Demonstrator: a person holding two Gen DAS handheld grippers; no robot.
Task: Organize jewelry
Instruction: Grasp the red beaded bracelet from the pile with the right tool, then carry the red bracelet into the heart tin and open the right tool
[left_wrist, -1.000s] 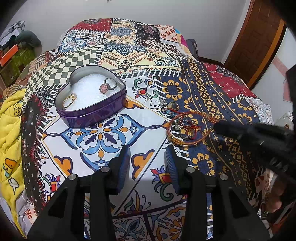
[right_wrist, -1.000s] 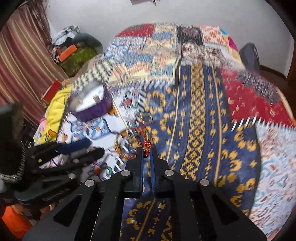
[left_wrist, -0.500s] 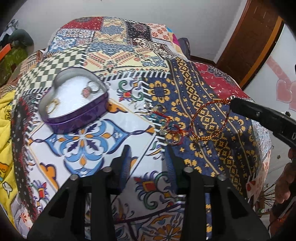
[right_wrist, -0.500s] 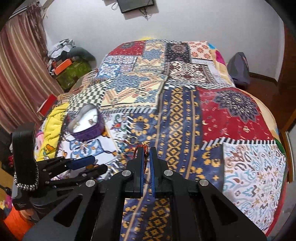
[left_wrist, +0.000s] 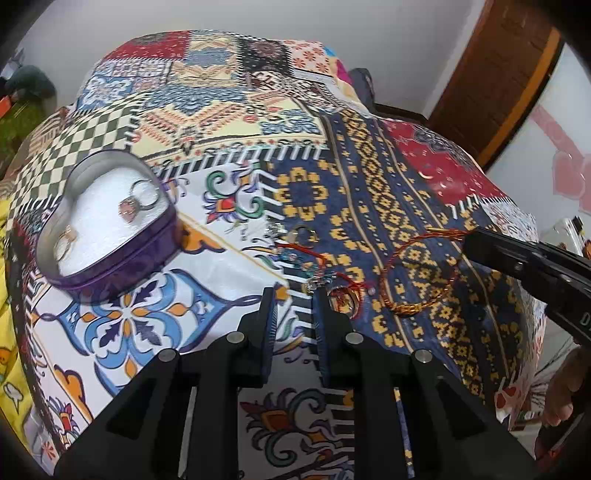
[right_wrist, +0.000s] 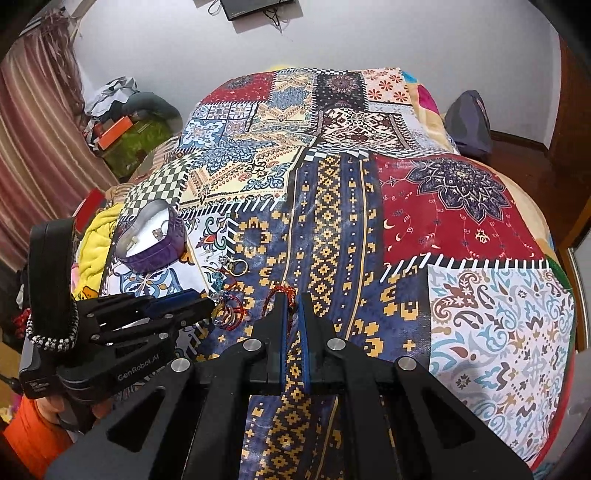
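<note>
On the patchwork bedspread (left_wrist: 221, 122), right of the purple heart-shaped tin (left_wrist: 110, 236), the right gripper (left_wrist: 469, 240) clamps a red-gold thread bracelet (left_wrist: 417, 273); the left gripper (left_wrist: 295, 295), empty, has just been closing.

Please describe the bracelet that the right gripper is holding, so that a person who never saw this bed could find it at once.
On the patchwork bedspread, look right of the purple heart-shaped tin, past the small tangle of rings and chains, to the blue and yellow band. There the shut right gripper pinches a red and gold twisted bracelet. It is the one large open loop, apart from the tangle.
</note>
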